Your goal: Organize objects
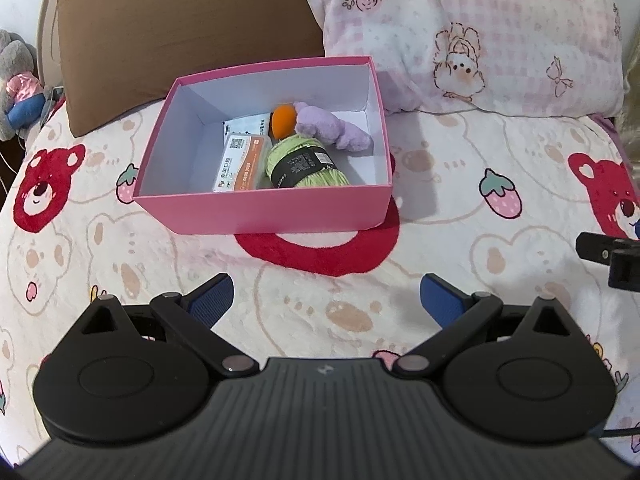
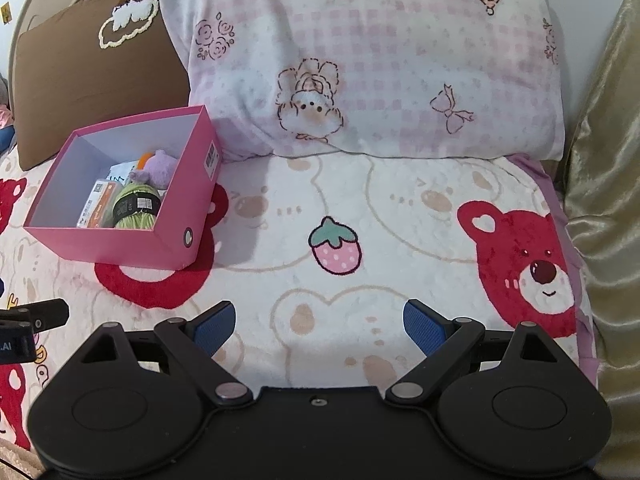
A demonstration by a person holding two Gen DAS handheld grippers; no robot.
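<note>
Nearest, the left claw [image 1: 326,300] and the right claw [image 2: 318,326] both stand spread wide and empty over the bear-print blanket [image 2: 360,216] of the bed. Farther off and to the left sits the pink box [image 1: 262,212], lid off. Inside lie a green yarn skein [image 1: 302,164], an orange-and-white packet [image 1: 240,160], a purple plush [image 1: 332,128] and an orange ball [image 1: 283,120]. The things look light; the yarn and plush are soft and would squash, so grip the yarn at its banded middle. The cardboard walls seem thin; pinch a rim gently. Beyond, a brown pillow [image 1: 180,28] and a pink checked pillow [image 2: 360,60] lean at the bed's head
</note>
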